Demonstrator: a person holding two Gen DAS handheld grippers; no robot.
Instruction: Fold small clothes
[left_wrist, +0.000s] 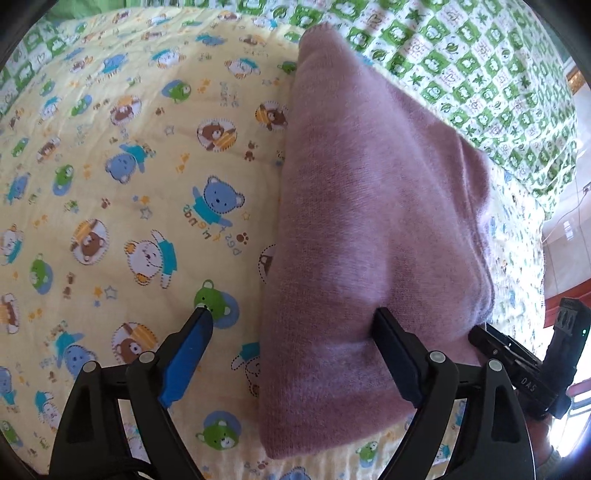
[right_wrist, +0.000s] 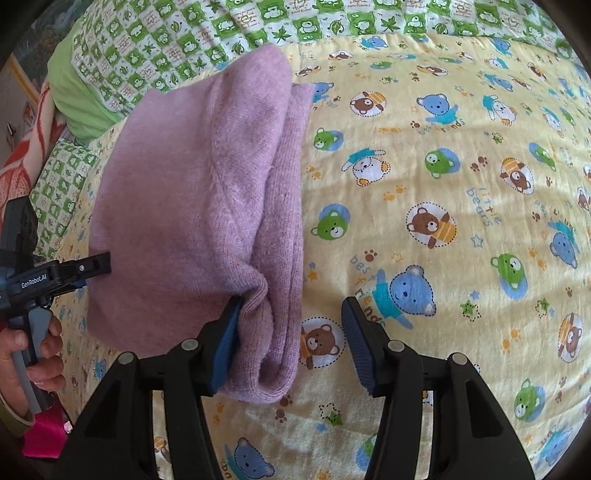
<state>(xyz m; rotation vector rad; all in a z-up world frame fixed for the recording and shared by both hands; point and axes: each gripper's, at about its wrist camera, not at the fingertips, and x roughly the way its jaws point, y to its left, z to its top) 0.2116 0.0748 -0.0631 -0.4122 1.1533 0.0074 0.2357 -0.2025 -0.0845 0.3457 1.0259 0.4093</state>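
Observation:
A pink-mauve knit garment (left_wrist: 373, 221) lies folded into a long bundle on a yellow bear-print sheet (left_wrist: 129, 184). My left gripper (left_wrist: 291, 314) is open; its right finger presses on the garment's near part and its left finger rests on the sheet. In the right wrist view the garment (right_wrist: 192, 192) lies at the left. My right gripper (right_wrist: 291, 306) is open, its left finger against the garment's folded edge and its right finger over the sheet (right_wrist: 443, 184). The other gripper (right_wrist: 59, 273) touches the garment's left side.
A green-and-white patterned quilt (left_wrist: 461, 55) lies behind the garment. It also shows along the top of the right wrist view (right_wrist: 221, 29). A red patterned cloth (right_wrist: 22, 155) lies at the far left. The bed edge and floor (left_wrist: 561, 266) show at the right.

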